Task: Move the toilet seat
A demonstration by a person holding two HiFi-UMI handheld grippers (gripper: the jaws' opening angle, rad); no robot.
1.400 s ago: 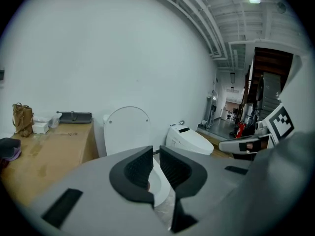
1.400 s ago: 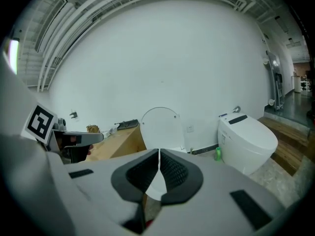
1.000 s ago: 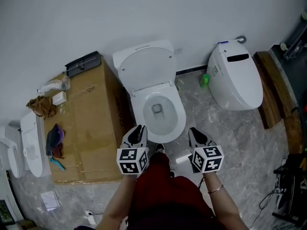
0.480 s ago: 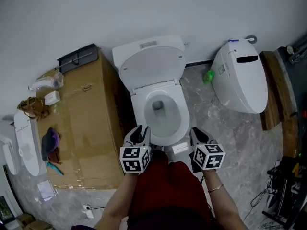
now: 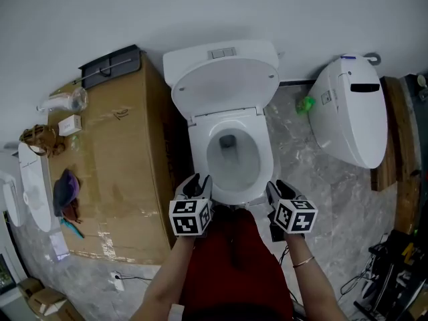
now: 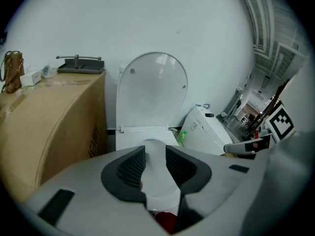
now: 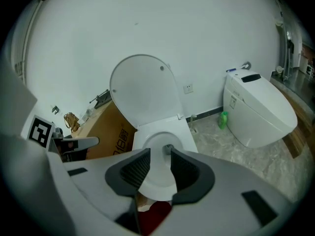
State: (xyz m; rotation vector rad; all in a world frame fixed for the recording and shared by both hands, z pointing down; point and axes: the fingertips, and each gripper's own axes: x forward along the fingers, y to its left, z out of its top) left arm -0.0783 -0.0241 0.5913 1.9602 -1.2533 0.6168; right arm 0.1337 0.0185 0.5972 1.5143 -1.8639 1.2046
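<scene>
Far left: a loose white toilet lid (image 5: 33,186) lies at the left edge of the head view.
Cardboard box (image 5: 120,159): it fills the left-centre of the frame, right beside the toilet. On its top are a black tray (image 5: 110,65), a small white box (image 5: 69,124), a brown bag (image 5: 37,139) and a purple thing (image 5: 65,192).
Left gripper (image 5: 195,187): I hold it at lower centre, just short of the front left of the bowl. Its jaws have just been opening and stand apart. They grip nothing; only the bowl's front shows in the gap beyond them.
Toilet seat (image 5: 198,149): centre of frame. As far as I can tell the ring lies flat on the bowl, untouched.
Lid (image 5: 224,89): raised, leaning back against the cistern (image 5: 221,53) at upper centre.
Right gripper (image 5: 275,189): I hold it at lower centre-right, near the front right of the bowl. Its jaws have also just been opening and are released, with only the bowl seen between them.
Green bottle (image 5: 305,103): on the grey marbled floor (image 5: 314,179) by the wall, between the two toilets.
Second toilet (image 5: 354,116): upper right, lid shut.
Wooden plank (image 5: 391,139): far right edge.
</scene>
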